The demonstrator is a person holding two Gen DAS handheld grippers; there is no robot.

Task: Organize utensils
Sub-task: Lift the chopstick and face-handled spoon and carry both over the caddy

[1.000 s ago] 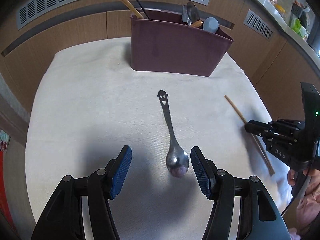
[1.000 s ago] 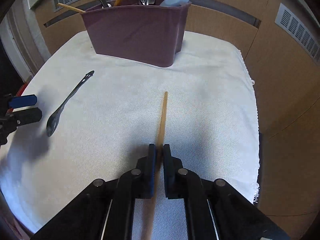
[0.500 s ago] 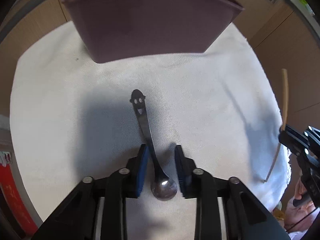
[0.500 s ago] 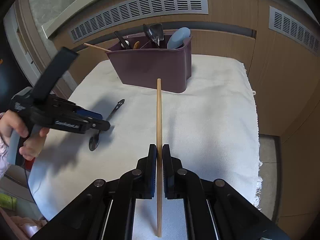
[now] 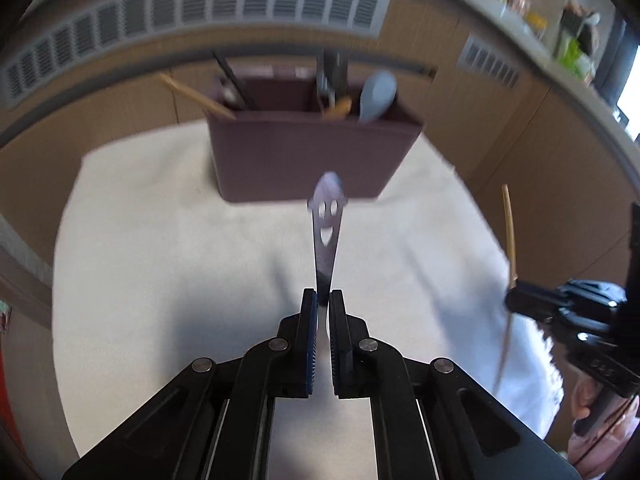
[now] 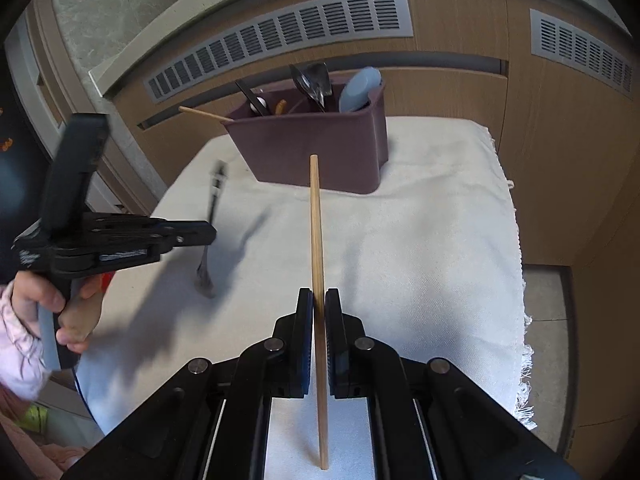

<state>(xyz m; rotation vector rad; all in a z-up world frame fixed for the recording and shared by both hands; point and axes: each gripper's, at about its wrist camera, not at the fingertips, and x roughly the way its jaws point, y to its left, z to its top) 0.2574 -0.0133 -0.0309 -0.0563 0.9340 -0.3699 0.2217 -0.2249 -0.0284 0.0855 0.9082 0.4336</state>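
Dark red plastic holder (image 6: pixel 320 152) stands on white cloth (image 6: pixel 440 240), well ahead. Left gripper (image 5: pixel 323 300) pinches thin, smooth, hard steel smiley spoon (image 5: pixel 326 232) low on handle; may slip. Right gripper (image 6: pixel 319 300) pinches light, stiff wooden chopstick (image 6: pixel 316 220) near middle.

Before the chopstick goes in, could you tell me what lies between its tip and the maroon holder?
Nothing: in the right wrist view only bare white cloth separates the chopstick from the holder.

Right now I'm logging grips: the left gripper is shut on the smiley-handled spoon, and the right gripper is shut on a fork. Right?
Not quite. The right gripper is shut on a wooden chopstick, as the right wrist view shows. The left gripper does hold the smiley-handled spoon.
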